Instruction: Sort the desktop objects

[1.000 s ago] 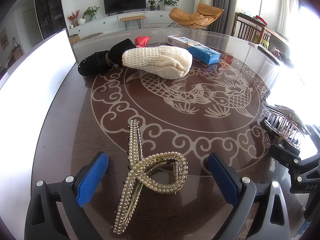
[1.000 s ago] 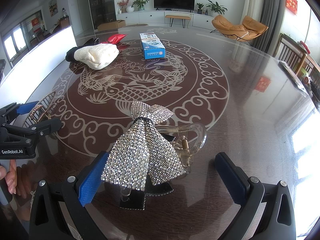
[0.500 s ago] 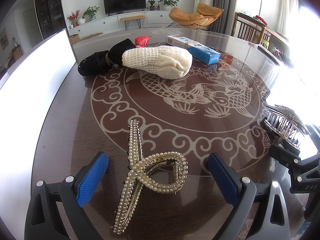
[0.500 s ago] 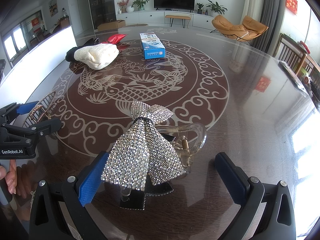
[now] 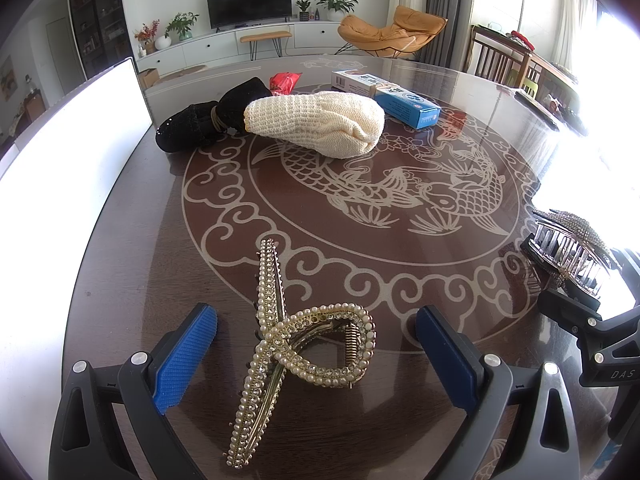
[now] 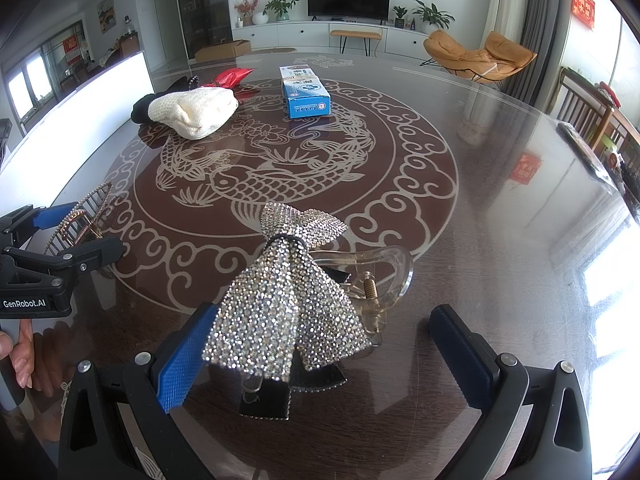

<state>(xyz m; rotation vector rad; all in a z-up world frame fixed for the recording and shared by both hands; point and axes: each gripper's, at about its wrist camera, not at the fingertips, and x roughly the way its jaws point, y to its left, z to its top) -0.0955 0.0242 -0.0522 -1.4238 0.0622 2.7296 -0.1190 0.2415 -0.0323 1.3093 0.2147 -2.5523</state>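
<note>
**Both claws spread wide over hair clips, neither grip made**

Left claw (image 5: 316,340), in its own wrist view, stands released, its blue pads well apart on either side of the gold pearl-studded hair claw clip (image 5: 296,348). That clip lies on the near part of the round dark table with the pale carp pattern (image 5: 132,240), its long beaded arm pointing toward the table's middle. Neither pad touches it. To grip well, I judge the pads should close across the looped body beside the spring rather than on the thin arm, which would likely twist out. Toward the far edge lie a cream knitted pouch (image 5: 320,124), a black beaded pouch (image 5: 200,124), a small red packet (image 5: 284,82) and a blue and white carton (image 5: 394,98).

Right claw (image 6: 324,348), in its wrist view, is likewise spread wide, with the silver rhinestone bow clip on a clear plastic claw (image 6: 292,304) lying between the pads near the table's near edge. The left pad sits just beside the bow's lower wing; whether it touches I cannot tell. Closing on the floppy bow would probably slip, so the clear claw underneath looks the firmer hold
</note>
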